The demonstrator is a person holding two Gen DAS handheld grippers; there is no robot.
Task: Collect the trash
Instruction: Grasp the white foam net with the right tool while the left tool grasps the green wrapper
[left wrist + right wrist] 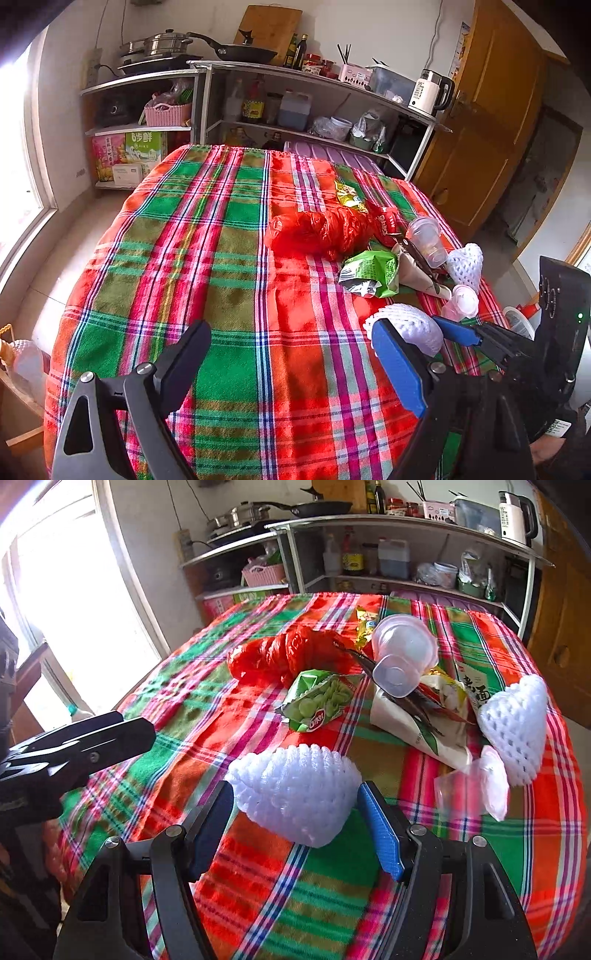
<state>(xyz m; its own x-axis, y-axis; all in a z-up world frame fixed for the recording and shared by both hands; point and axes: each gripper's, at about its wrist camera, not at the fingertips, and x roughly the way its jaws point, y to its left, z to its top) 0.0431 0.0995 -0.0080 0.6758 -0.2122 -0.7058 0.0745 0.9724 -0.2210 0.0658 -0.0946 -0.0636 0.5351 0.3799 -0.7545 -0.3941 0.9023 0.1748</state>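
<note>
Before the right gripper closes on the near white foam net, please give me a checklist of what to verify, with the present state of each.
1. Right gripper open: ok.
2. Near white foam net between its fingers: ok.
3. Net free of other trash: ok, it lies apart from the green snack bag.
4. Left gripper open and holding nothing: ok.
5. Red plastic bag opened to receive trash: not ok, it lies crumpled.
6. Bin within reach: cannot tell.

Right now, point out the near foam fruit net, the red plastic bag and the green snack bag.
near foam fruit net (pixel 295 794), right wrist view, middle of mesh
red plastic bag (pixel 280 657), right wrist view, crumpled middle
green snack bag (pixel 317 701), right wrist view, printed front
</note>
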